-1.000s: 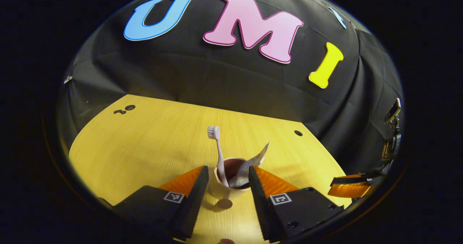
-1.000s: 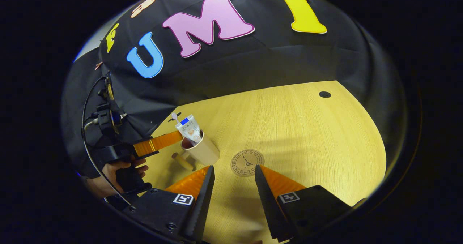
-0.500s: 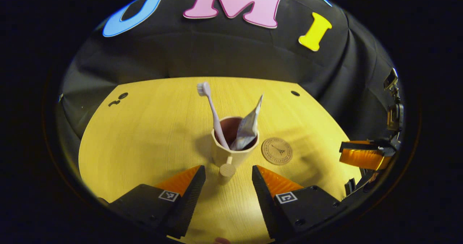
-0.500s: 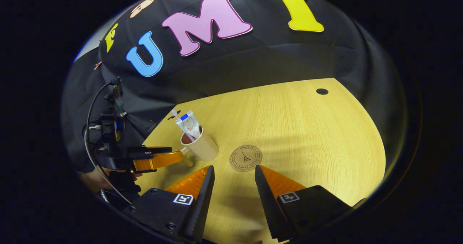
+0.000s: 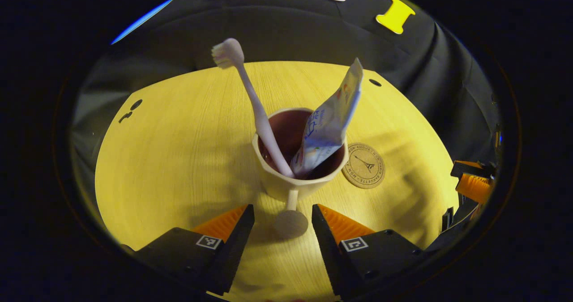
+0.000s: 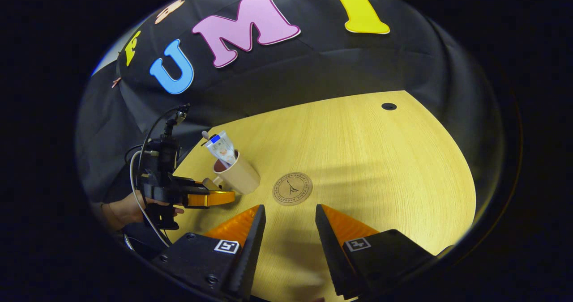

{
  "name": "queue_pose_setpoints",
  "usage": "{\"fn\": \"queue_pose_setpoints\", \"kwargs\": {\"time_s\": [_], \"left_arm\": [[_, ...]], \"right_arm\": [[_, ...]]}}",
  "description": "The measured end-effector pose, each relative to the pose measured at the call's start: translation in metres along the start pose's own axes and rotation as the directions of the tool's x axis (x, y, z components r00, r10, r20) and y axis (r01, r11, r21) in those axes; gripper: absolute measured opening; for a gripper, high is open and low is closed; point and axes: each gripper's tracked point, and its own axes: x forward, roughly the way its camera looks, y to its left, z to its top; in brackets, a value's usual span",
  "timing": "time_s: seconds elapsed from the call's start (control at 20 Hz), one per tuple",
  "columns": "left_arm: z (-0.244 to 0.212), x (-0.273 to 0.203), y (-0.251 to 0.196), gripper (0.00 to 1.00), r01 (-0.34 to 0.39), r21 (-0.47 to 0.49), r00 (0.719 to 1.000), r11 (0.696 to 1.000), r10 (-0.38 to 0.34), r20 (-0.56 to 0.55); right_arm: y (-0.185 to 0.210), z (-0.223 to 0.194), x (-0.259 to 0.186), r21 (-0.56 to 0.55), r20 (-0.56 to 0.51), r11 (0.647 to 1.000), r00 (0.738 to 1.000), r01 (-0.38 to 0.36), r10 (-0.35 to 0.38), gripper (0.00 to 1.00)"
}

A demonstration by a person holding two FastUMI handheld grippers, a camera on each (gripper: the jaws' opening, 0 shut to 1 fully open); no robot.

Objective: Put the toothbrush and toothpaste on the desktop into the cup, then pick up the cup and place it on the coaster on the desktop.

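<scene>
The cup (image 5: 299, 176) stands on the desk (image 5: 179, 159) just ahead of your left gripper (image 5: 283, 214), whose fingers are spread with the cup's knobbed handle (image 5: 291, 219) between them, untouched. The toothbrush (image 5: 250, 100) and toothpaste (image 5: 329, 123) lean out of the cup, and the coaster (image 5: 363, 165) lies bare just to its right. Your right gripper (image 6: 286, 214) hangs above the desk with its fingers apart, holding nothing, and the coaster (image 6: 292, 189) lies just ahead of it. The desk is pale wood with small holes near the back edge; black cloth (image 6: 313, 69) closes the booth behind. Since a second ago your left gripper has drawn back from the cup's sides, dropped level with the handle and closed in on it; your right has barely shifted.
</scene>
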Motion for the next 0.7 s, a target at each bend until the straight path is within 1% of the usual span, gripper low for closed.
{"fn": "queue_pose_setpoints", "kwargs": {"time_s": [0.3, 0.45, 0.55, 0.65, 0.7], "left_arm": [[-0.001, 0.011, 0.001, 0.80, 0.000, 0.028, 0.999, 1.000, 0.001, -0.047], [0.000, 0.017, 0.001, 0.80, -0.014, 0.050, 0.998, 0.999, 0.017, -0.064], [0.001, 0.020, 0.002, 0.78, -0.025, 0.054, 0.997, 0.998, 0.029, -0.072], [0.002, 0.022, 0.001, 0.75, -0.024, 0.037, 0.997, 0.999, 0.027, -0.078], [0.002, 0.023, -0.001, 0.71, -0.016, 0.027, 0.996, 0.999, 0.018, -0.084]], "right_arm": [[-0.017, -0.006, 0.001, 0.030, -0.005, 0.999, 1.000, 0.026, -0.026, 0.70], [-0.020, -0.008, 0.002, 0.042, -0.007, 0.999, 0.999, 0.031, -0.031, 0.70], [-0.022, -0.008, 0.001, 0.047, -0.008, 0.998, 0.999, 0.035, -0.034, 0.70], [-0.024, -0.010, 0.001, 0.047, -0.008, 0.998, 0.999, 0.039, -0.039, 0.70], [-0.026, -0.011, 0.001, 0.044, -0.010, 0.998, 0.999, 0.043, -0.042, 0.70]]}}
